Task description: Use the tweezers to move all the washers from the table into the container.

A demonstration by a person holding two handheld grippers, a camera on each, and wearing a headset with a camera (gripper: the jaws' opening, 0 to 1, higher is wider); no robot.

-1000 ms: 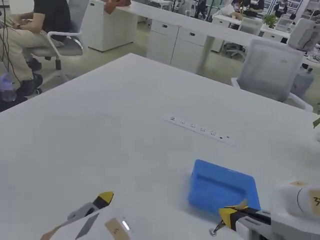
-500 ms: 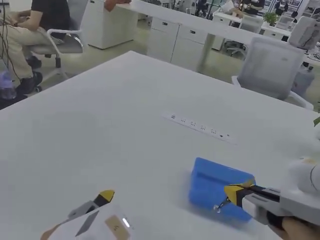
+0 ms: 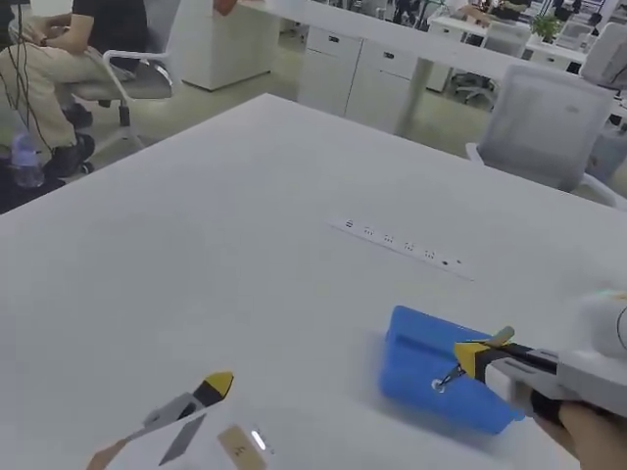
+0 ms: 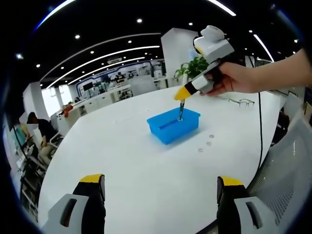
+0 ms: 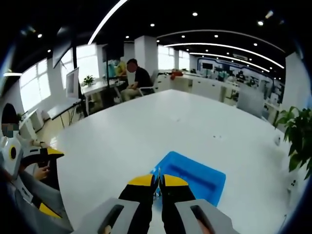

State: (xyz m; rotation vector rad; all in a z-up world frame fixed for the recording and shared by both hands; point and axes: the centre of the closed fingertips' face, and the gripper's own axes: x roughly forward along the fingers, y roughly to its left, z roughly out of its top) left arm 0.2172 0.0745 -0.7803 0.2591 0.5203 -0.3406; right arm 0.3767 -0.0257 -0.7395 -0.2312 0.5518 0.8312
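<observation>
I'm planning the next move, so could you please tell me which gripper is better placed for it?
Right. The right gripper is shut on the tweezers, tips over the blue container; the left gripper is open, holding nothing, farther from it.

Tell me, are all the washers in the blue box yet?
Not yet. The right gripper holds the tweezers over the blue container, probably dropping one in. What's inside already is too small to see. About three washers lie on the table beside it. The left gripper is open.
</observation>
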